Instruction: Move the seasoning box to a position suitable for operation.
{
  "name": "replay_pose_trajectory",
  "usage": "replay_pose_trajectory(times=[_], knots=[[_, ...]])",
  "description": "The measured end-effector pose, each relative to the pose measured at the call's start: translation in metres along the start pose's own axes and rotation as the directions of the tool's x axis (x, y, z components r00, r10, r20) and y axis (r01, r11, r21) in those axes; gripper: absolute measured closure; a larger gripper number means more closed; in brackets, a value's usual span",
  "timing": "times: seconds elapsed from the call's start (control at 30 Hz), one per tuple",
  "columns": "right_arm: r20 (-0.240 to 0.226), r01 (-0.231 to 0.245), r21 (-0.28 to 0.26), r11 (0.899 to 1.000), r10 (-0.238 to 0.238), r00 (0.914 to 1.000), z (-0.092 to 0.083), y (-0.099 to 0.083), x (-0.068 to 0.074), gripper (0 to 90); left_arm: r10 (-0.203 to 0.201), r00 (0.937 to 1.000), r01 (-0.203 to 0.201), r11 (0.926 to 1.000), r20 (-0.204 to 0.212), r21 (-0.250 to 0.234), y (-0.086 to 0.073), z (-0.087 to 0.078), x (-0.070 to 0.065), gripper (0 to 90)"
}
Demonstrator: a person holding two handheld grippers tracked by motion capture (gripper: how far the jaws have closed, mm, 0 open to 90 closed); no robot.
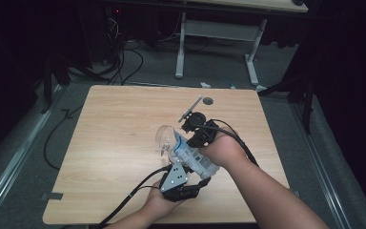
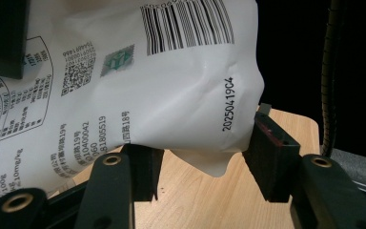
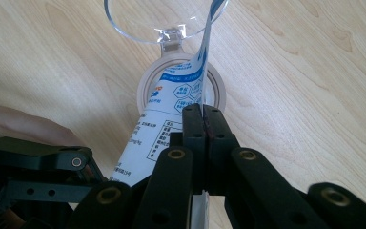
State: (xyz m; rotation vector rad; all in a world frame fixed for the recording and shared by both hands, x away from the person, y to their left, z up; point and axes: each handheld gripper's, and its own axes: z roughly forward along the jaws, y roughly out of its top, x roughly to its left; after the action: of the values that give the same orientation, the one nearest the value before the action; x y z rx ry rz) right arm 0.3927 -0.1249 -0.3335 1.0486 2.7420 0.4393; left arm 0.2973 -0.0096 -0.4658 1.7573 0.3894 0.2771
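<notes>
A white pouch [image 1: 194, 158] with blue print and a barcode hangs tilted between both grippers above the wooden table [image 1: 114, 124]. My left gripper [image 1: 194, 172] is shut on the pouch's [image 2: 162, 95] lower end, one pad on each side [image 2: 205, 150]. My right gripper [image 1: 188, 140] is shut on the pouch's thin upper edge [image 3: 203, 114]. That edge [image 3: 176, 93] points into a round container [image 3: 145, 88] with a beige rim, whose clear lid [image 3: 162, 21] is flipped open. In the high view the container [image 1: 164, 138] stands just left of the pouch.
A small dark round spot [image 1: 208, 101] marks the table's far side. Beyond the table stand the white legs of another desk [image 1: 180, 47], with cables [image 1: 124, 62] on the floor. A strip of tape [image 1: 52, 196] sits at the front left corner.
</notes>
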Motion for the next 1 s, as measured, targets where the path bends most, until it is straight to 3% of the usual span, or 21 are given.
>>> replay_pose_trajectory(times=[1.0], knots=[[-0.016,-0.017,0.010,1.000,0.017,0.9997,0.000,-0.018,0.003,89.7,0.049,0.9988,-0.049,0.9966,-0.002,0.067,-0.019,0.000,-0.007,51.2]])
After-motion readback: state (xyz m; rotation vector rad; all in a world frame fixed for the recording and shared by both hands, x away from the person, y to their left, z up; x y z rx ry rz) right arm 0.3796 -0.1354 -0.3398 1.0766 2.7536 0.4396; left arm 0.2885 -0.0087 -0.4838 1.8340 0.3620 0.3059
